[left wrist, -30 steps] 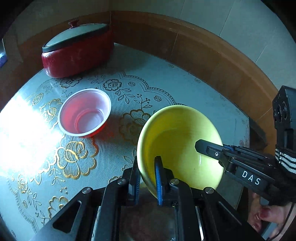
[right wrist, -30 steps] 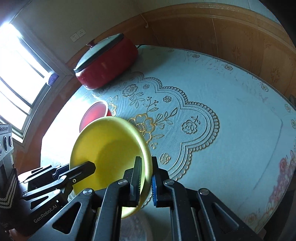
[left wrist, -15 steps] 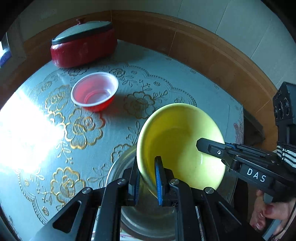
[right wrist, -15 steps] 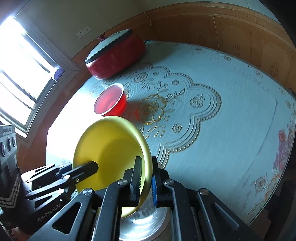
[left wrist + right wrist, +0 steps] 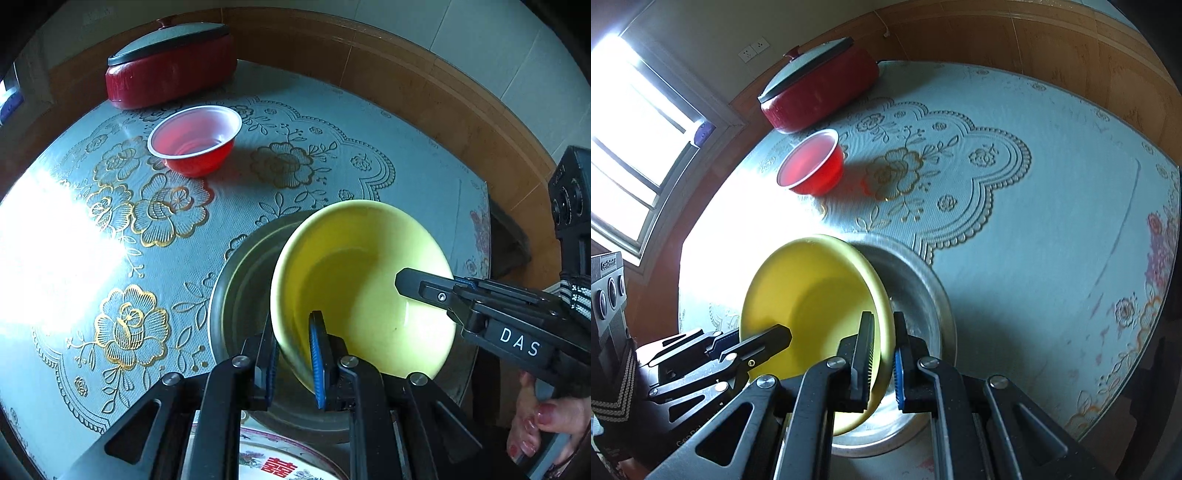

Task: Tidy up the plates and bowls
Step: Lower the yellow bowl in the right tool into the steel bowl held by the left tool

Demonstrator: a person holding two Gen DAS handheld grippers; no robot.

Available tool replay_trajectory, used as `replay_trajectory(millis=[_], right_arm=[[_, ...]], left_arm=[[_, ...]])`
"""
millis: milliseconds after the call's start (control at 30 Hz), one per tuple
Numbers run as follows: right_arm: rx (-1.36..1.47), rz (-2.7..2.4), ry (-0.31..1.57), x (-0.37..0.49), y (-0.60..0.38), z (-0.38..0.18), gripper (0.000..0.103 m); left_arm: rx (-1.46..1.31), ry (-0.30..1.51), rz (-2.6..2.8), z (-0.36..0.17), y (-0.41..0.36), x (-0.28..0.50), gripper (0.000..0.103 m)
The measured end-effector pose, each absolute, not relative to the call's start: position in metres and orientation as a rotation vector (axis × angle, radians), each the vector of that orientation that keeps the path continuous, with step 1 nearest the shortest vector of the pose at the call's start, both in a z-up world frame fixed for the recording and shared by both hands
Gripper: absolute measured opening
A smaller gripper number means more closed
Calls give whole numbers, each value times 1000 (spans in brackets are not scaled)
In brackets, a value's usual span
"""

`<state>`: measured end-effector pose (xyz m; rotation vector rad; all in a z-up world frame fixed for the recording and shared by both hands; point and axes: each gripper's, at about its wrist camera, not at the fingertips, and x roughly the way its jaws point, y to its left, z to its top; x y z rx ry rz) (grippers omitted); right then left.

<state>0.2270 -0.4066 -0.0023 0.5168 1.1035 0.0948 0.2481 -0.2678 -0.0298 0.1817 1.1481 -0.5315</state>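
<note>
A yellow bowl (image 5: pixel 369 280) is held by both grippers on opposite sides of its rim, tilted, just above or in a steel bowl (image 5: pixel 240 288) at the table's near edge. My left gripper (image 5: pixel 293 347) is shut on the yellow bowl's near rim. My right gripper (image 5: pixel 884 347) is shut on the opposite rim of the yellow bowl (image 5: pixel 812 295), over the steel bowl (image 5: pixel 923 288). A red plastic bowl (image 5: pixel 195 138) stands farther back, and it also shows in the right wrist view (image 5: pixel 812 166).
A red lidded pot (image 5: pixel 170 62) stands at the back of the table, also in the right wrist view (image 5: pixel 820 85). A patterned plate (image 5: pixel 284 461) lies under the left gripper by the near edge. A wooden wall borders the lace-covered table (image 5: pixel 1052 221).
Both grippers have drawn the yellow bowl back toward the near edge. The steel bowl has come into view beneath it, and the red bowl and pot now lie farther away.
</note>
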Motion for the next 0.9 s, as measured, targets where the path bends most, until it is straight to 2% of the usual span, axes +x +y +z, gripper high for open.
replay_trajectory(millis=[900], right_arm=[[497,77,1166,232,-396,-22,8]], left_arm=[[225,1197,-505,-44,-267,256,15]])
